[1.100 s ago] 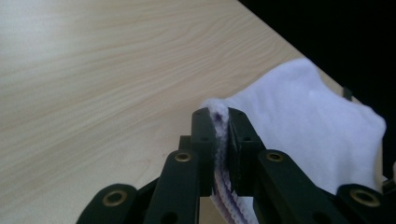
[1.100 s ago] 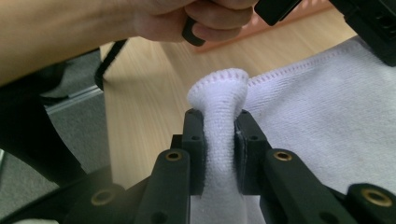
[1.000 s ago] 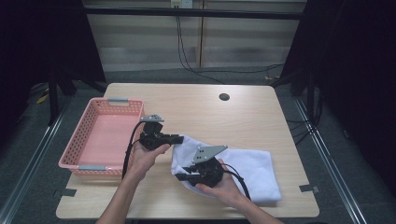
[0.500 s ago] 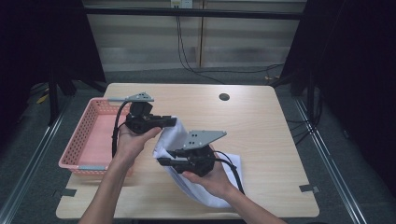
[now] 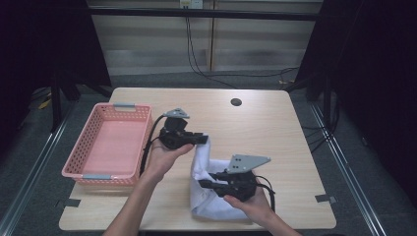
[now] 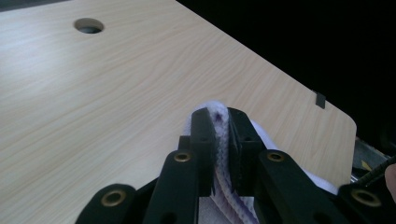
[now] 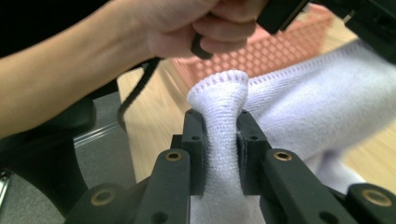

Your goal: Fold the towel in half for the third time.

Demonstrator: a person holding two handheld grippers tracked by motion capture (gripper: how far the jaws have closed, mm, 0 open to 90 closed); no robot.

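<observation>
Cloth: a white towel (image 5: 209, 189) hangs in a fold between the two grippers, its lower part resting on the wooden surface (image 5: 275, 132) near the person's edge.
Left gripper (image 5: 202, 139): jaws clamped on one edge of the towel; in the left gripper view the hemmed fold (image 6: 219, 140) is pinched between both black pads.
Right gripper (image 5: 204, 184): jaws clamped on a bunched corner (image 7: 219, 121), which bulges out above the pads in the right gripper view.
Reason for the hold: judged, two separate pinch points let the towel be lifted and carried as one bundle without trailing.
Towel relative to grippers: it spans from the left gripper's tips down to the right gripper's tips, then drapes below the right hand (image 5: 248, 204).
Basket: a pink basket (image 5: 81, 162) stands just beside the left hand (image 5: 162, 157), at the surface's left edge; probably the destination.
</observation>
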